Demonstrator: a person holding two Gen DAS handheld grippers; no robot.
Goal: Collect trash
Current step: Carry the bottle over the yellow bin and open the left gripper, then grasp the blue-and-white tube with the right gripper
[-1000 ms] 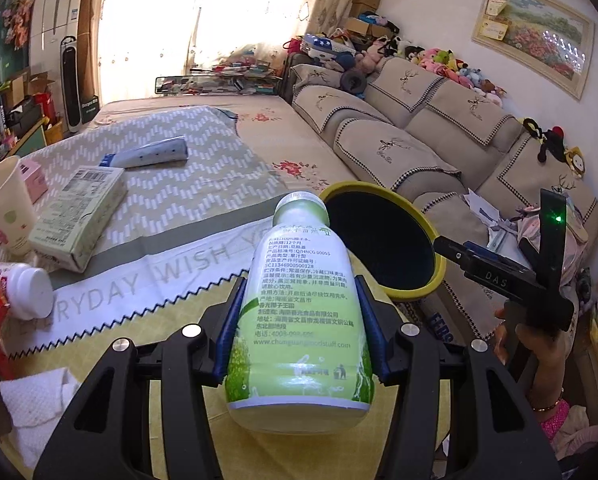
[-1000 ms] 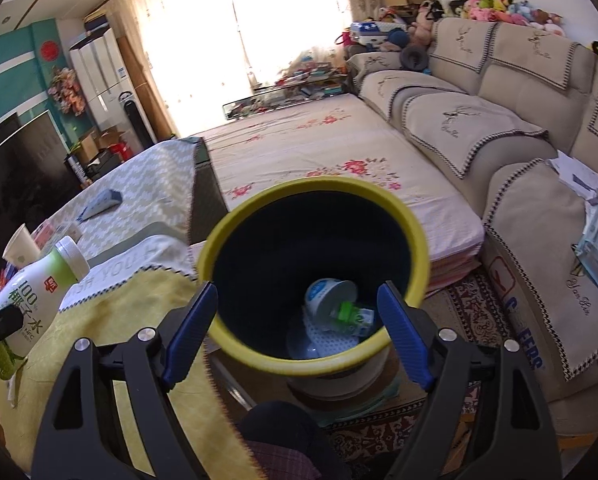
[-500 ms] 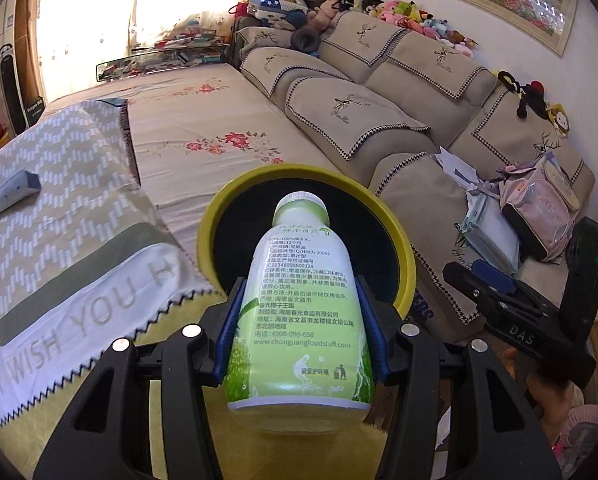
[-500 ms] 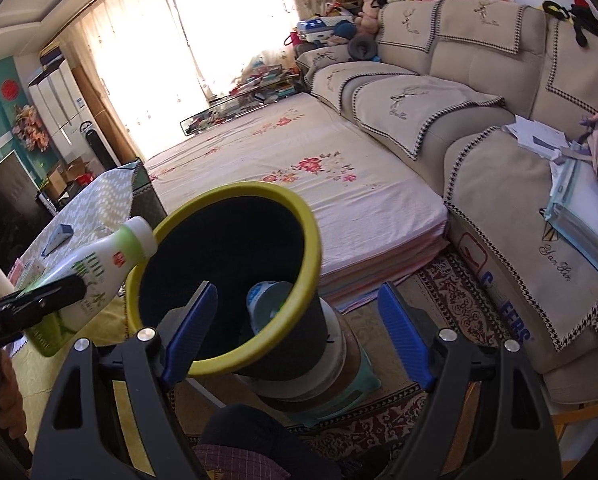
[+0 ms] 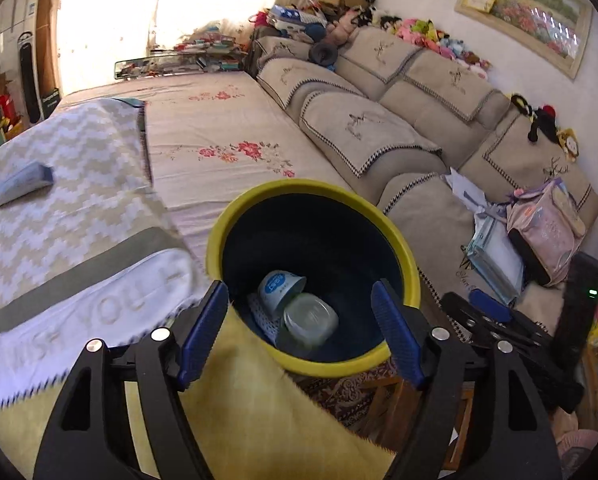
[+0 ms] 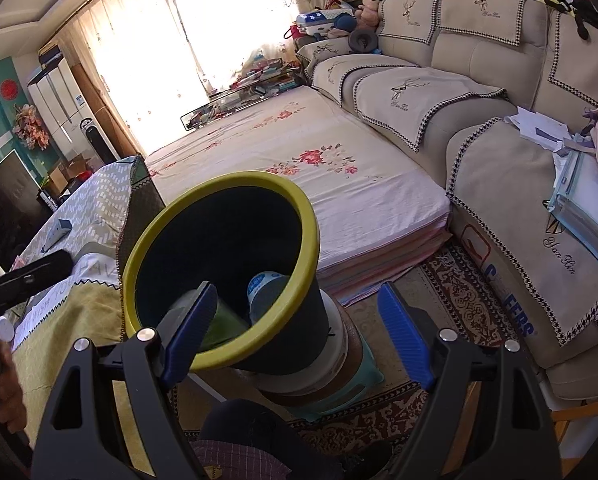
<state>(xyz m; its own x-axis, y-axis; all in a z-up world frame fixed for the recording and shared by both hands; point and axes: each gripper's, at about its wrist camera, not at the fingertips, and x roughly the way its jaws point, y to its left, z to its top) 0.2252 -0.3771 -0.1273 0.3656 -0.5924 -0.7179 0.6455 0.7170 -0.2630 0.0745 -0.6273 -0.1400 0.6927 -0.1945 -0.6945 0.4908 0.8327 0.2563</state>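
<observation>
A dark trash bin with a yellow rim [image 5: 413,276] stands beside the table. Inside it lie the green-and-white bottle [image 5: 309,320], bottom up, and a white yogurt cup [image 5: 279,286]. My left gripper [image 5: 301,336] is open and empty, just above the bin's near rim. In the right wrist view the bin [image 6: 311,240] sits left of centre, with the bottle [image 6: 223,322] and the cup [image 6: 263,288] inside. My right gripper [image 6: 293,332] is open and empty, beside the bin's near right side.
A table with a yellow cloth [image 5: 235,400] and a white runner [image 5: 79,312] lies left of the bin. A blue-and-white tube [image 5: 15,184] lies on the zigzag cloth. A mattress [image 6: 319,184] and a sofa [image 6: 499,168] stand behind. A patterned rug [image 6: 459,300] covers the floor.
My left gripper opened and let go of the bottle, which dropped into the bin. The right gripper shifted a little to the right of the bin.
</observation>
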